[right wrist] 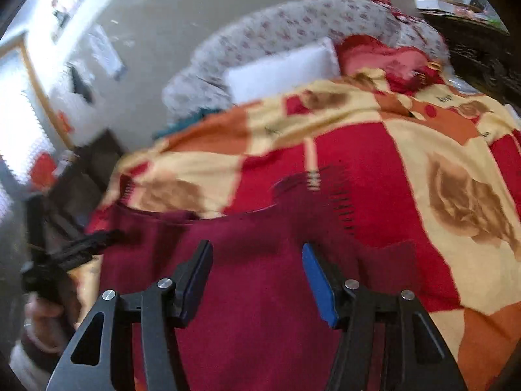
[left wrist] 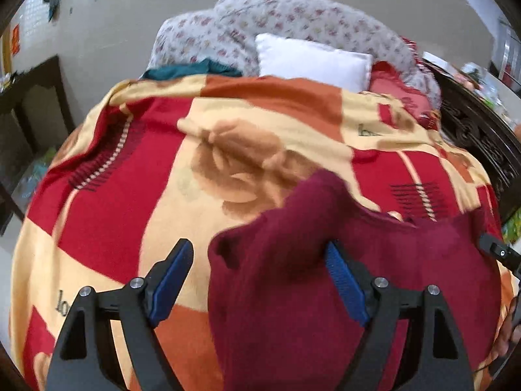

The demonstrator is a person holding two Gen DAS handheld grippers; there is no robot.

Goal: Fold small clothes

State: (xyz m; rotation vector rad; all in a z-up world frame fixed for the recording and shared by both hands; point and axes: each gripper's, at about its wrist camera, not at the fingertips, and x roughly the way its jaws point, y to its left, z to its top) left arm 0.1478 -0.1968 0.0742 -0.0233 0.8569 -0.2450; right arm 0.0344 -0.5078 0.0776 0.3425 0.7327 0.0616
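Blanket (left wrist: 136, 195) lies open beyond the garment (left wrist: 309, 277); pillows (left wrist: 312, 58) block the far end.

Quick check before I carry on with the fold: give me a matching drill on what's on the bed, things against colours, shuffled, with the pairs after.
Things:
1. garment under the grippers
2. pillow
3. blanket over the bed
4. cloth peeking out behind the blanket

Colours:
A. teal
B. maroon
C. red, cream and orange patches
D. white

Pairs: 1-B, 2-D, 3-C, 4-A
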